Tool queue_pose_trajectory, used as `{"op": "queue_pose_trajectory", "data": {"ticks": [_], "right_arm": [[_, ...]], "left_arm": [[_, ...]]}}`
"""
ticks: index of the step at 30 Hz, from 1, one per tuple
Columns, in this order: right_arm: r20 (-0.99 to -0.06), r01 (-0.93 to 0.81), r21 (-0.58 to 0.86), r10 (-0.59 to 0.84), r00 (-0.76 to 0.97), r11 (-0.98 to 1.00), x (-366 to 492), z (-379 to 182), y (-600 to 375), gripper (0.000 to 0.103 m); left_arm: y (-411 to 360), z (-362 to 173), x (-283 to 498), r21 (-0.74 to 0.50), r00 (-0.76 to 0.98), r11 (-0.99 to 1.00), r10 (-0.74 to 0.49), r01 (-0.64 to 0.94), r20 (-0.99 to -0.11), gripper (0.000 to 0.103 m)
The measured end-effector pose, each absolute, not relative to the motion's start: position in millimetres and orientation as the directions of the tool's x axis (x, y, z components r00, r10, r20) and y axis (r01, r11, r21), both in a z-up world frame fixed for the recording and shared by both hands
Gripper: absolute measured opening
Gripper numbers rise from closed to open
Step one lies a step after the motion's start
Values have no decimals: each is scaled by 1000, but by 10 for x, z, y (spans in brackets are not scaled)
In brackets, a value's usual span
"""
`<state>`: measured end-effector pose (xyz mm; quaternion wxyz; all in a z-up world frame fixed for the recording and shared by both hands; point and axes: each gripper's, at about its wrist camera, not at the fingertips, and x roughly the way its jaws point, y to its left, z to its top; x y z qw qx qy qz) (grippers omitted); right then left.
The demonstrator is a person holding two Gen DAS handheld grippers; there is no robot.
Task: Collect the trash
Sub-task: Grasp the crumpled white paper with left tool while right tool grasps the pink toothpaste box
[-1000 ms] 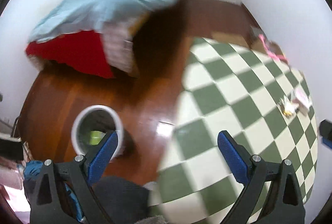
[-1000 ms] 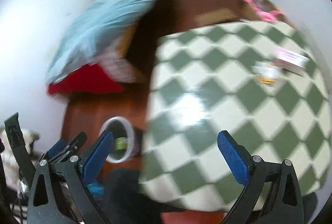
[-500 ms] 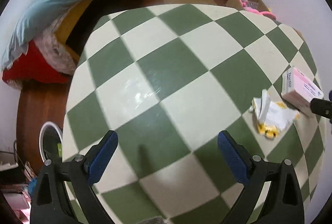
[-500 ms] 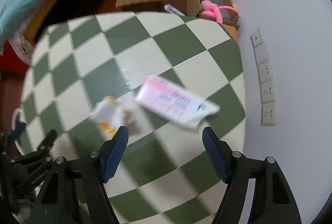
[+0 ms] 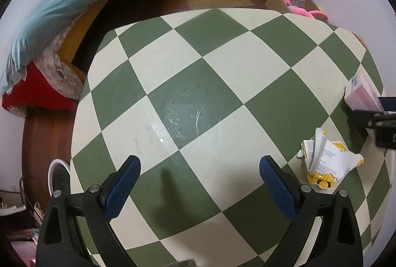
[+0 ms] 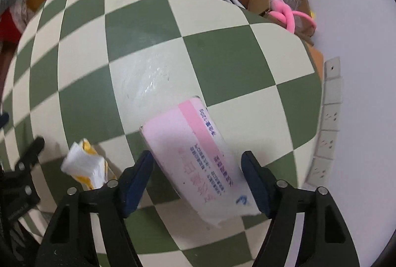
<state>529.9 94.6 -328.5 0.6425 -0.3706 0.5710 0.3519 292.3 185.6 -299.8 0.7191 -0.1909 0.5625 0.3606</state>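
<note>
One pink-and-white carton point(image 6: 198, 155), flat on the green-and-cream checked table point(image 6: 222, 56), near the wall-side edge, between the blue pads of the right gripper point(image 6: 198, 178); jaws just closing in, left pad at its edge, firm contact not certain. One crumpled yellow-and-white wrapper point(image 5: 324, 163) just beside it. One left gripper point(image 5: 198, 182), jaws wide, nothing between. One white-rimmed bin point(image 5: 58, 175) on floor.

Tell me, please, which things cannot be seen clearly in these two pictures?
- Pink box, right wrist view: near end motion-blurred, print unreadable; contact with the right gripper pads unclear.
- Pink box, left wrist view: cut by the right gripper.
- White bin, left wrist view: mostly hidden behind the table.
</note>
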Motion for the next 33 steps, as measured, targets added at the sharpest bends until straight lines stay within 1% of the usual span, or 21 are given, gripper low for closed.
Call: {"op": "queue_pose_trajectory", "data": {"ticks": [1, 3, 9, 12, 14, 17, 18, 19, 20, 21, 22, 23, 28, 30, 33], "right_arm": [[-994, -864, -65, 40, 99, 500, 5303, -3250, 897, 67], [-994, -822, -43, 58, 92, 568, 5291, -3157, 756, 63], [-997, -674, -14, 42, 67, 739, 5327, -3029, 68, 62], [-997, -614, -18, 29, 66, 789, 5400, -3069, -248, 62], [-999, -586, 1, 29, 39, 810, 5439, -3131, -362, 62], [-999, -554, 28, 43, 14, 832, 5477, -3225, -479, 62], [-998, -547, 39, 56, 14, 836, 5481, -3237, -498, 62], [-998, -544, 43, 63, 17, 838, 5454, -3236, -513, 62], [-998, -545, 46, 68, 19, 837, 5464, -3243, -506, 62], [-997, -549, 49, 73, 23, 834, 5455, -3244, -498, 62], [-997, -554, 48, 75, 27, 831, 5444, -3246, -478, 62], [-997, -557, 48, 77, 29, 829, 5436, -3248, -466, 62], [-995, -573, 60, 94, 31, 818, 5395, -3275, -360, 61], [-996, -584, 39, 80, 45, 811, 5383, -3317, -359, 54], [-995, -589, 30, 82, 61, 808, 5365, -3331, -369, 53]], "left_arm": [[1843, -2991, 2934, 131, 112, 676, 303, -725, -947, 98], [1804, -2973, 2964, 110, 129, 696, 282, -709, -951, 98], [1504, -2893, 3217, 0, 221, 788, 173, -616, -960, 98], [1390, -2939, 3385, -68, 241, 808, 93, -586, -966, 98], [1325, -3034, 3522, -74, 218, 823, 62, -563, -974, 97], [1257, -3164, 3674, -66, 197, 843, 48, -534, -979, 97], [1244, -3184, 3702, -66, 200, 846, 49, -529, -978, 93], [1236, -3191, 3717, -63, 208, 848, 56, -526, -977, 87], [1227, -3199, 3740, -57, 209, 850, 64, -524, -976, 71], [1222, -3198, 3748, -47, 207, 849, 74, -526, -976, 68], [1217, -3186, 3756, -47, 218, 849, 81, -527, -973, 64], [1209, -3178, 3764, -40, 223, 848, 94, -529, -970, 56], [1218, -3151, 3774, -40, 251, 850, 109, -525, -962, 51], [1194, -3145, 3792, -28, 254, 853, 125, -522, -959, 48], [1177, -3142, 3818, -22, 253, 852, 131, -523, -959, 48]]}}
